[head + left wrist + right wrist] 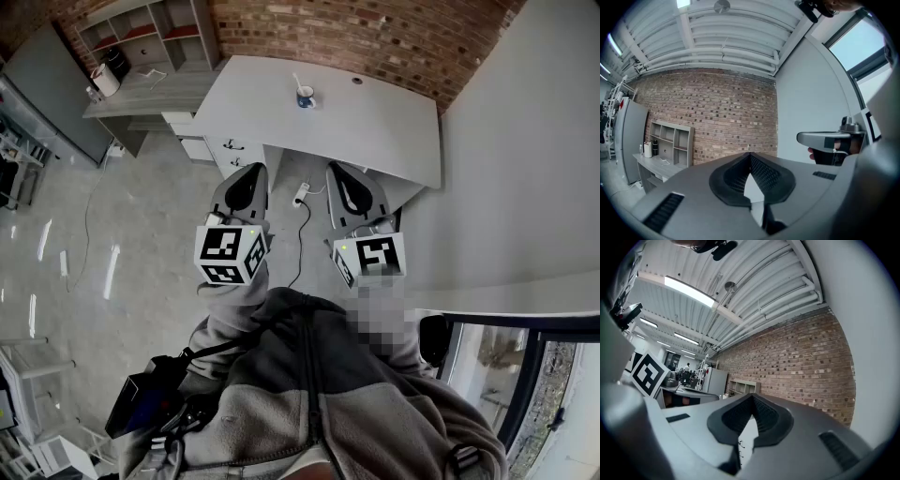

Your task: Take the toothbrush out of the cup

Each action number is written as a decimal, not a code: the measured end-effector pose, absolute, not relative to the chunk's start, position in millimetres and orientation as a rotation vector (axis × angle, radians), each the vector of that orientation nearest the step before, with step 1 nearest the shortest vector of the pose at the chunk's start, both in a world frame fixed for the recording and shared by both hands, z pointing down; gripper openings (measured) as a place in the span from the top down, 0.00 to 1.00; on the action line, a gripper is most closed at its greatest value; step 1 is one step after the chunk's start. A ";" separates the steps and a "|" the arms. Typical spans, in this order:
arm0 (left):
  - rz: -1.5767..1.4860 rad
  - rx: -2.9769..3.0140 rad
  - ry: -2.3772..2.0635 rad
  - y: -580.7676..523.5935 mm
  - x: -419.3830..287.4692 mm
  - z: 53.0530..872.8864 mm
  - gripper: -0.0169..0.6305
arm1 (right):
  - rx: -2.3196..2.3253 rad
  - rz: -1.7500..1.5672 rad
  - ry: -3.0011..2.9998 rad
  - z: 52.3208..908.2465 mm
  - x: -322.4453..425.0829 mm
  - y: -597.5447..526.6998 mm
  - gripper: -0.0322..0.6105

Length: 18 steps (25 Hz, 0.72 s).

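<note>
Both grey hand-held tools, my left gripper [251, 174] and right gripper [339, 174], wait mid-frame, jaws pressed together and empty, probably because I haven't reached yet. Top centre, well apart, the white plastic toothbrush [298, 84] stands in the small blue-and-white cup [306, 97] on the white desk [375, 122].

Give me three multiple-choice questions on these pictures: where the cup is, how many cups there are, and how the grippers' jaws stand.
1. The cup stands: A on a chair; B on the table; C on a stove.
2. Cups on the table: A one; B three; C five.
3. Jaws of the left gripper and right gripper: A gripping the cup; B wide apart; C together, empty.
Answers: B, the head view shows it on the tabletop; A, only one stands there; C, each gripper view shows the jaws meeting on nothing.
</note>
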<state>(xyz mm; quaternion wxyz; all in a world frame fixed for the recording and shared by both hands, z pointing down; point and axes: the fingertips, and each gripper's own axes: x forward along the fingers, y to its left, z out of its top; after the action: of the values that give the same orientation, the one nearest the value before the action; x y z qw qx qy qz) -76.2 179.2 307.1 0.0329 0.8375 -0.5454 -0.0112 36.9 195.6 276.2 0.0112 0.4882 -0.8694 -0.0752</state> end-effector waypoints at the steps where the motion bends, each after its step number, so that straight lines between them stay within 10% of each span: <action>1: -0.037 2.577 -1.677 179.0 -76.1 307.2 0.97 | 1.520 -0.237 -2.712 276.0 36.5 195.7 0.95; 18: -0.044 2.568 -1.656 183.6 -78.6 317.6 0.97 | 1.511 -0.197 -2.705 289.0 33.6 201.2 0.95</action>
<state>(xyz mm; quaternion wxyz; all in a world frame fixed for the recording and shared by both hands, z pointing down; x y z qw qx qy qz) -78.6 183.6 317.6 0.0428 0.8395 -0.5415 -0.0145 33.6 201.2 289.0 0.0186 0.4867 -0.8711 -0.0633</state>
